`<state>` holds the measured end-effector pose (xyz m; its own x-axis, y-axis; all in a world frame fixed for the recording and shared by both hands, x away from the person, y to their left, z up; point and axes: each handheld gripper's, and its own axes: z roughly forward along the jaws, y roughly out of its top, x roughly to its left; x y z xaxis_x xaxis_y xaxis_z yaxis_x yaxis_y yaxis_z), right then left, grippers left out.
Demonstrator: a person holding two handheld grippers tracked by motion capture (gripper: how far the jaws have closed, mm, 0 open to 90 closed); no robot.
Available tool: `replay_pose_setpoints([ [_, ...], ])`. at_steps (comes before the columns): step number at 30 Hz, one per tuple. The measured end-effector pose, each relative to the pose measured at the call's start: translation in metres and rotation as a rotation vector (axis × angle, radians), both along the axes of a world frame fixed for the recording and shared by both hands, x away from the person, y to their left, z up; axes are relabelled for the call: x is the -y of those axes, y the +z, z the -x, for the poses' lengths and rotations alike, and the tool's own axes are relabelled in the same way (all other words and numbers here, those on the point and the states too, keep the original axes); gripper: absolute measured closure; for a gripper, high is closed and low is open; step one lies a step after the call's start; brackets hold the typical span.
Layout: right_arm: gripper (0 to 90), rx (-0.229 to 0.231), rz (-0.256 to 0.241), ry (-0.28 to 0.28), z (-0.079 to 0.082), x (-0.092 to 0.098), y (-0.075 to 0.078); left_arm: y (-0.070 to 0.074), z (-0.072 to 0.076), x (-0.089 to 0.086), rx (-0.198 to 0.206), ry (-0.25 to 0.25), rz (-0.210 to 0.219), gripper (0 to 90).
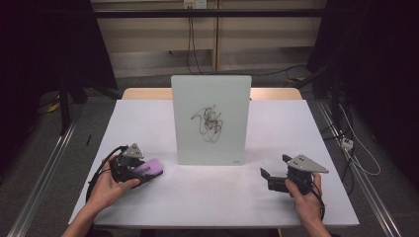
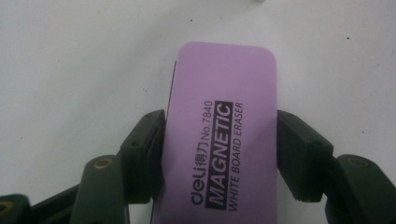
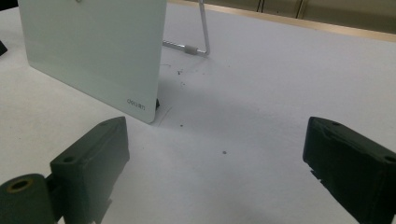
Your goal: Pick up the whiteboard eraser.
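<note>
left gripper (image 1: 141, 170) clenching a purple rectangular plastic whiteboard eraser (image 1: 150, 168) near the white table's (image 1: 222, 197) left edge, right gripper (image 1: 269, 177) resting released near the right edge, scribbled white glass board (image 1: 211, 118) standing mid-table

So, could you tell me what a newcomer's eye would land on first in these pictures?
Probably the upright white glass board at the middle of the white table, with a black tangled scribble on its face. Next comes the purple rectangular whiteboard eraser, clamped between the jaws of the left gripper at the near left. The right gripper rests open at the near right.
</note>
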<state>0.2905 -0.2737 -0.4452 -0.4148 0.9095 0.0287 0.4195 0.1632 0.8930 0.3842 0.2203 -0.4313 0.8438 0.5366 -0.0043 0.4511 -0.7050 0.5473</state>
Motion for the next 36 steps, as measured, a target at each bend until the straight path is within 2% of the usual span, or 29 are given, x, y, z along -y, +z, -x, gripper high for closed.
replay_pose_setpoints([
  [7, 7.2, 0.000, 0.001, 0.000, 0.000, 0.000, 0.000, 0.001, 0.001, 0.000, 0.020, 0.012, 0.003, 39.9],
  [12, 7.2, -0.002, 0.002, 0.001, -0.001, 0.000, 0.000, 0.004, 0.002, -0.002, 0.035, 0.024, 0.032, 40.4],
  [15, 7.2, -0.003, 0.001, 0.001, -0.001, 0.000, 0.000, 0.008, 0.004, -0.004, 0.055, 0.049, 0.068, 40.5],
  [25, 7.2, -0.014, 0.004, 0.006, -0.007, -0.004, -0.003, 0.015, 0.013, -0.010, 0.121, 0.076, 0.179, 40.6],
  [32, 7.1, -0.014, 0.009, 0.007, -0.006, -0.003, -0.003, 0.021, 0.013, -0.017, 0.160, 0.113, 0.283, 40.7],
  [36, 7.1, -0.014, 0.004, 0.001, -0.003, 0.000, -0.003, 0.024, 0.015, -0.016, 0.184, 0.126, 0.323, 40.8],
])
